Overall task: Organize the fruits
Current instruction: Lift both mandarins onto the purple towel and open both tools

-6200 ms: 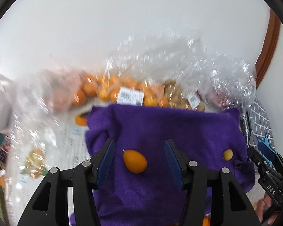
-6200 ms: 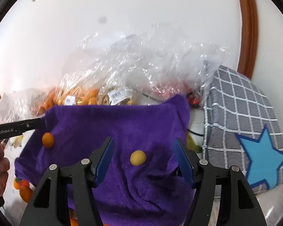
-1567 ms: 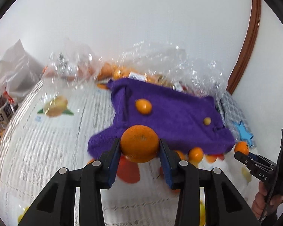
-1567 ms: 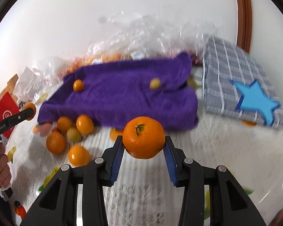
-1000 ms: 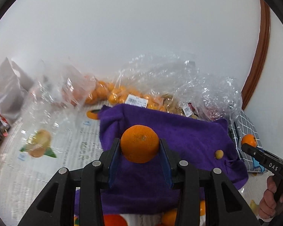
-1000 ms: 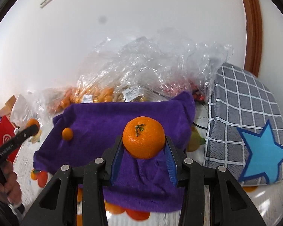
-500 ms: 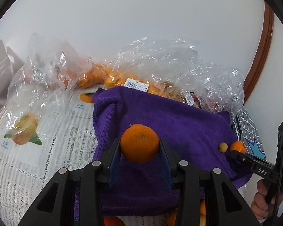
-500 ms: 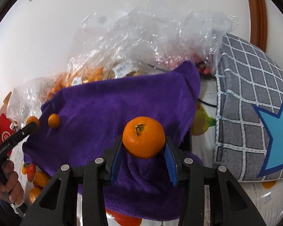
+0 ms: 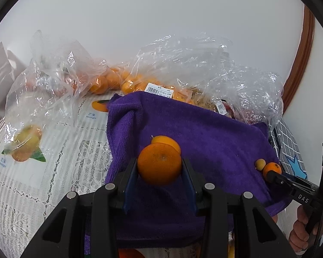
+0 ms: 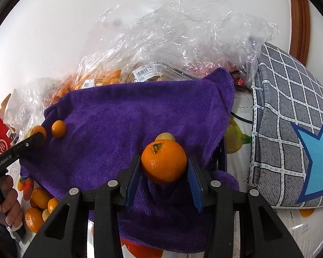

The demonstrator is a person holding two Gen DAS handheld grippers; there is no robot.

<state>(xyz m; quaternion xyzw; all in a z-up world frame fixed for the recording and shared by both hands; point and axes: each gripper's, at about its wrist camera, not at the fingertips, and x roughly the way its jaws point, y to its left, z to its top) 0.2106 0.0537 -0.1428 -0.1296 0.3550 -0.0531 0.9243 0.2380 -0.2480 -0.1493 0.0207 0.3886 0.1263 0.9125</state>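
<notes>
Round, dimpled orange mandarin (image 9: 159, 163) clamped in left tool (image 9: 159, 180), low over plush purple towel (image 9: 204, 133); stemmed mandarin (image 10: 164, 161) clamped in right tool (image 10: 164, 173), same towel. Smaller loose fruit (image 9: 166, 140) sits just behind each on the towel. Risk: the soft, rumpled pile lets smooth round fruit roll off the towel edge once released, or knock its neighbour.

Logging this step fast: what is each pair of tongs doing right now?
Left tongs: shut on a mandarin, over the purple towel.
Right tongs: shut on a stemmed mandarin.
</notes>
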